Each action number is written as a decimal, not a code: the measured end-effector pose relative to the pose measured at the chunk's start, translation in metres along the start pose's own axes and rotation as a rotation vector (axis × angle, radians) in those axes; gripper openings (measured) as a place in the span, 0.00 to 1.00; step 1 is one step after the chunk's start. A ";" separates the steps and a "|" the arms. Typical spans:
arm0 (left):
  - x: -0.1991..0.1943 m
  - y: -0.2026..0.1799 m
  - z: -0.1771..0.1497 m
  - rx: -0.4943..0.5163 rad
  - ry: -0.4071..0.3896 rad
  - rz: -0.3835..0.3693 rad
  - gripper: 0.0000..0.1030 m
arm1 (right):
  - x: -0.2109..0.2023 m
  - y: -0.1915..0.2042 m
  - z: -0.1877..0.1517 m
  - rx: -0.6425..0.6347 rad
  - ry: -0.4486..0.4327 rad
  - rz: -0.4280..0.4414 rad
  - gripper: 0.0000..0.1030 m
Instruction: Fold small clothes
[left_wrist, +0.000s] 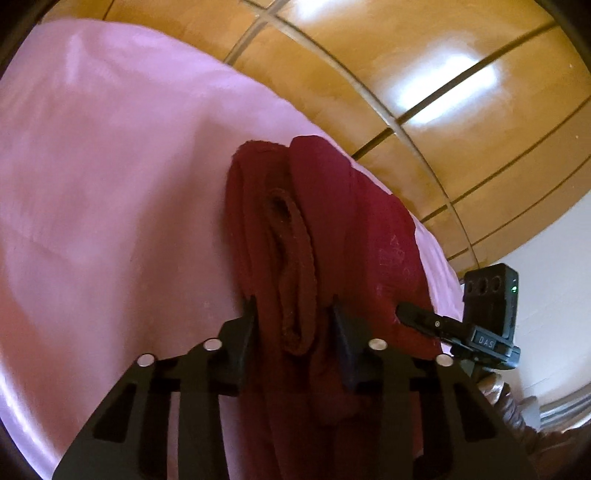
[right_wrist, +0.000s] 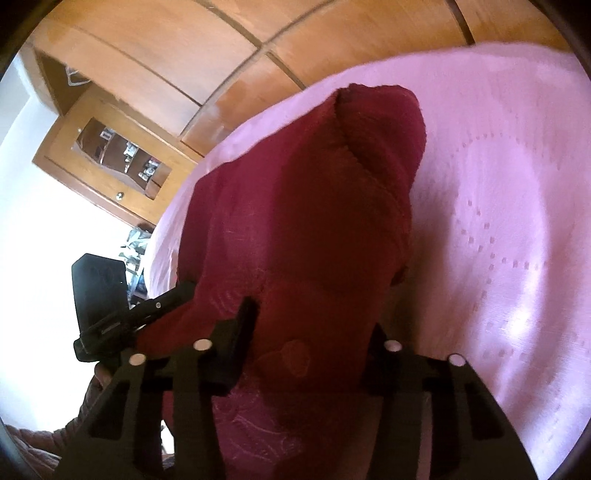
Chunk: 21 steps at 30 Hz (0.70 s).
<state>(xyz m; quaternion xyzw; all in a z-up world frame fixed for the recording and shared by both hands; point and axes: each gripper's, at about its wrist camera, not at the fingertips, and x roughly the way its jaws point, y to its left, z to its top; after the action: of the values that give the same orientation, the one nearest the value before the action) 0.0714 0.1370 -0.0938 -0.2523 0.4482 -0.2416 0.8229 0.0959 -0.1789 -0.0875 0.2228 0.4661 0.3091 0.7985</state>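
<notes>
A dark red small garment (left_wrist: 332, 229) lies in bunched folds on a pink bedsheet (left_wrist: 110, 166). My left gripper (left_wrist: 293, 321) has its fingers on either side of a thick fold of the red cloth, which fills the gap between them. In the right wrist view the same garment (right_wrist: 314, 221) rises in front of me. My right gripper (right_wrist: 310, 328) also has red cloth filling the gap between its fingers. Each gripper shows in the other's view: the right one (left_wrist: 424, 319) at the garment's right edge, the left one (right_wrist: 162, 306) at its left edge.
The pink sheet (right_wrist: 498, 221) has a dotted embossed pattern. A wooden wardrobe (left_wrist: 406, 74) stands behind the bed. A wooden cabinet with a glass pane (right_wrist: 114, 155) and a white wall (right_wrist: 44, 221) are on the left in the right wrist view.
</notes>
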 end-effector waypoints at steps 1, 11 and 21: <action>-0.001 -0.003 0.000 0.007 -0.005 -0.004 0.31 | -0.003 0.003 0.000 -0.009 -0.005 -0.002 0.39; -0.004 -0.051 -0.011 0.047 -0.037 -0.107 0.30 | -0.051 0.016 -0.008 -0.095 -0.079 -0.049 0.35; 0.052 -0.109 0.045 0.163 -0.009 -0.123 0.30 | -0.091 -0.020 0.040 -0.124 -0.176 -0.165 0.35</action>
<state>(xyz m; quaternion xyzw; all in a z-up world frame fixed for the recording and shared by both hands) 0.1162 0.0309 -0.0363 -0.2127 0.4068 -0.3262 0.8263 0.1026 -0.2599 -0.0267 0.1601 0.3911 0.2499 0.8712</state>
